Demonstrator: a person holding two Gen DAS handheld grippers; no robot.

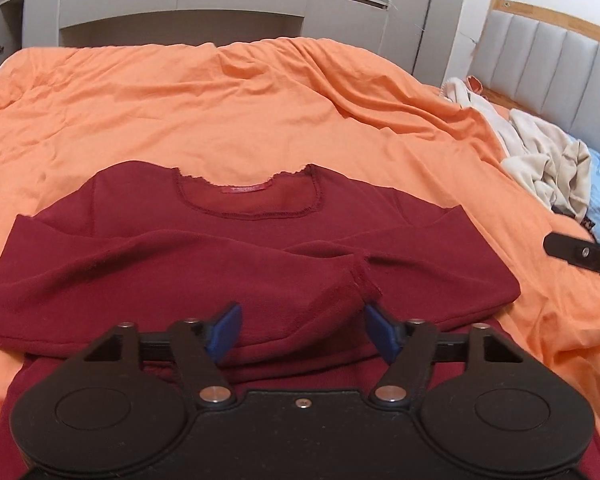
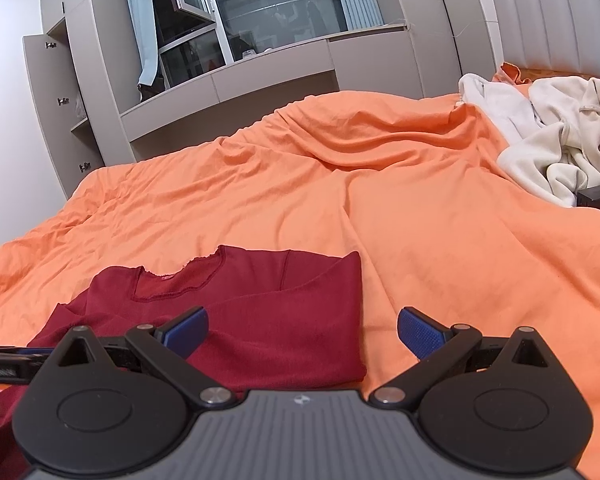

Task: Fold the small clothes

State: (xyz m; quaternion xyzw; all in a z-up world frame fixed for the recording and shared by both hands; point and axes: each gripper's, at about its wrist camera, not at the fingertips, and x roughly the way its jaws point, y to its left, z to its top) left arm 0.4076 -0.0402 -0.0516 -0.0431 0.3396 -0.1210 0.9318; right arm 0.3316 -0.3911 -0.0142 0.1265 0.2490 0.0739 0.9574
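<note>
A dark red long-sleeved top lies flat on the orange bedspread, neckline away from me, both sleeves folded across its front. My left gripper is open and empty, just above the top's lower middle near a sleeve cuff. The top also shows in the right wrist view. My right gripper is open and empty, above the top's right edge, one blue pad over the bedspread. The right gripper's tip shows at the left view's right edge.
A pile of cream and light blue clothes lies at the right by the padded headboard; it also shows in the right wrist view. Grey cabinets and a window stand beyond the bed's far edge.
</note>
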